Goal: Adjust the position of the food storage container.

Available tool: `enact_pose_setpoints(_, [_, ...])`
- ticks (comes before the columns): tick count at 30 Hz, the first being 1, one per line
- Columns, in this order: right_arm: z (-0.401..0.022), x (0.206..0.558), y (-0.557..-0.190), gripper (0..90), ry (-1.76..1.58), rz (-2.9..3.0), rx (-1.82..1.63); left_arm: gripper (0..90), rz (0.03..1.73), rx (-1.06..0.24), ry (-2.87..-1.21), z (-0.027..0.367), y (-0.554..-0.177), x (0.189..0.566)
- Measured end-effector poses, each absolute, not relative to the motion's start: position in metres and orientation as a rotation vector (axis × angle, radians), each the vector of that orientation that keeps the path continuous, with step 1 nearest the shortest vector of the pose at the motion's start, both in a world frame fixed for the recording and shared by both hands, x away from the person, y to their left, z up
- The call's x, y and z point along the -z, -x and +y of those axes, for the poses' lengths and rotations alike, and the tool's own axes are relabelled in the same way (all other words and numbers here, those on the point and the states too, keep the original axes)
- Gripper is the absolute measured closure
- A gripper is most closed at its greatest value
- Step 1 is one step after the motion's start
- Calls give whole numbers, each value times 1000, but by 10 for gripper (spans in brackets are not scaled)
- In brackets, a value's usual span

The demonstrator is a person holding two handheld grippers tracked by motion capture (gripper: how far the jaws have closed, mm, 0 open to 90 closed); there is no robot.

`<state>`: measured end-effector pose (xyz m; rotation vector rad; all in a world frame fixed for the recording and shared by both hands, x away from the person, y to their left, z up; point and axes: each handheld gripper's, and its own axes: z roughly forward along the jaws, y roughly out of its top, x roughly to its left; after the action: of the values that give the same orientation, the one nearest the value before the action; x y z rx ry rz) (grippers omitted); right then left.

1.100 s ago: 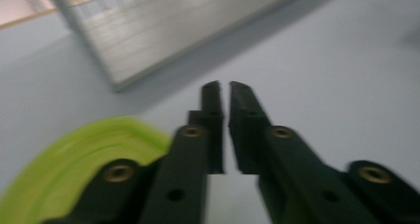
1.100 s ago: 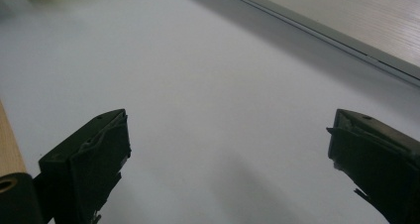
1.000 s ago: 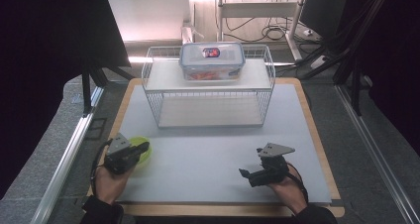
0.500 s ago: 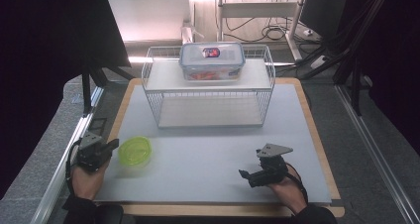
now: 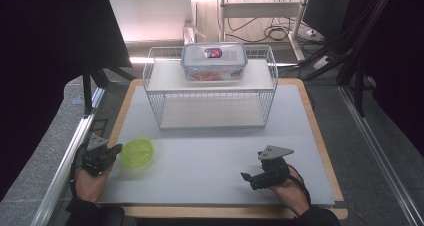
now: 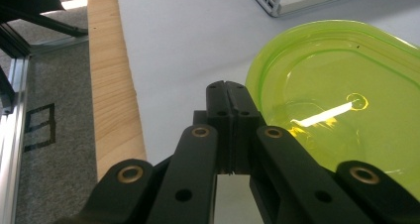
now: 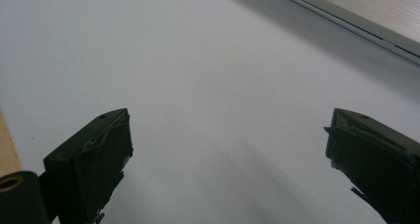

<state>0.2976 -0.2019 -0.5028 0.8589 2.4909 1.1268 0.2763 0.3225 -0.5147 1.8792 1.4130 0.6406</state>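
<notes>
My left hand-held gripper (image 5: 114, 149), jaws together and empty, sits at nine o'clock of the green lid (image 5: 137, 152) lying on the surface (image 5: 210, 151), so next I'd spread them to take its rim.

No lettering, brand or number can be read anywhere. The clear lidded box (image 5: 214, 61) at upper centre carries a red-and-blue sticker (too small to read).
</notes>
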Motion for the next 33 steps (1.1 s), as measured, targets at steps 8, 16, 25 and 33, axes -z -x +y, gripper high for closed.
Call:
enact_pose_setpoints(8, [-201, 504, -298, 39, -858, 2498, -1117, 899, 1393, -622, -1889, 311, -279, 514])
enact_pose_setpoints(16, [-201, 505, -298, 41, -857, 2506, -1105, 899, 1322, -565, -1926, 284, -280, 512])
enact_pose_setpoints(25, [-200, 505, -298, 41, -857, 2508, -1098, 899, 1236, -486, -1954, 251, -281, 510])
enact_pose_setpoints(33, [-201, 505, -298, 41, -860, 2510, -1094, 899, 1238, -473, -1949, 252, -280, 510])
